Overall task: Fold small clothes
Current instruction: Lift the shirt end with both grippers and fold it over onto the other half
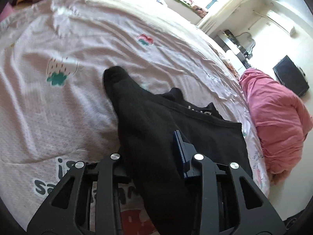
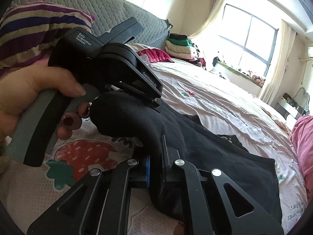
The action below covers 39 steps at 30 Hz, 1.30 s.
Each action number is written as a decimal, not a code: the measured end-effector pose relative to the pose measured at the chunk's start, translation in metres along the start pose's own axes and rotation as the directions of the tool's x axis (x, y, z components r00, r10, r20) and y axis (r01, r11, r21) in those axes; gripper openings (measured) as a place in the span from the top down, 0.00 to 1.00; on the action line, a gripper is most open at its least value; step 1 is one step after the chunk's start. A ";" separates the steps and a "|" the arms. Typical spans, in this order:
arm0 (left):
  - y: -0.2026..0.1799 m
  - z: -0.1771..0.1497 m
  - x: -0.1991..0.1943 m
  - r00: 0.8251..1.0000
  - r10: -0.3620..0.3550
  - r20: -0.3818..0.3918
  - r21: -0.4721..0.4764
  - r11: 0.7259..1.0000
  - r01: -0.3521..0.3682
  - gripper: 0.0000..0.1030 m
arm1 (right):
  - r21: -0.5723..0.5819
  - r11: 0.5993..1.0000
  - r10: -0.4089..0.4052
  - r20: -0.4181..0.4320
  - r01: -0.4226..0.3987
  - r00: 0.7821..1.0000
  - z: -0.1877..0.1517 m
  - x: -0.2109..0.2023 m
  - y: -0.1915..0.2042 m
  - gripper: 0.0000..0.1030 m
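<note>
The left gripper [image 1: 156,152] is closed on a black sock [image 1: 140,121], which fills the narrow gap between its jaws and stretches ahead of it onto the pink bedsheet [image 1: 58,107]. The right gripper [image 2: 155,162] pinches the same sock, its jaws drawn almost together around the dark fabric. Just ahead of it and to its left, a hand [image 2: 29,94] holds the left gripper over the sock. Black shorts [image 2: 234,166] lie flat on the sheet just right of both grippers.

left hand-held gripper [image 1: 156,152]: clamped on cloth | right hand-held gripper [image 2: 156,164]: clamped on cloth | left hand [image 2: 35,96]: grips handle
</note>
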<state>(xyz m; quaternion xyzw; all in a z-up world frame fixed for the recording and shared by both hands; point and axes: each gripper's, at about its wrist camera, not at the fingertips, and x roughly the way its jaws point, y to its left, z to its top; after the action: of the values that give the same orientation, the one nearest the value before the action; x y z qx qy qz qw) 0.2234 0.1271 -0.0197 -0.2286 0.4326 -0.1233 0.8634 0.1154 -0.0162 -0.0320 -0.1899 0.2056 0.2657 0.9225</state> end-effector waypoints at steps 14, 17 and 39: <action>-0.088 0.002 -0.017 0.999 0.003 0.038 0.104 0.995 -0.006 0.81 | 0.143 0.988 -0.051 0.003 0.050 0.999 -0.012 -0.039 -0.053 0.94; -0.113 0.003 -0.015 0.999 0.008 0.033 0.142 0.990 -0.013 0.81 | 0.176 0.982 -0.074 0.011 0.071 0.997 -0.017 -0.049 -0.067 0.94; -0.224 -0.015 0.043 0.993 0.094 -0.071 0.273 0.959 -0.071 0.81 | 0.469 0.883 -0.030 0.004 0.025 1.000 -0.070 -0.076 -0.140 0.94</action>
<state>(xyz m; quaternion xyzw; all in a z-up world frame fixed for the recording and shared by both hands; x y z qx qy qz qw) 0.2338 -0.0888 0.0555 -0.0854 0.4565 -0.1544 0.8721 0.1162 -0.1901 -0.0206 0.0374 0.2561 0.1960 0.9458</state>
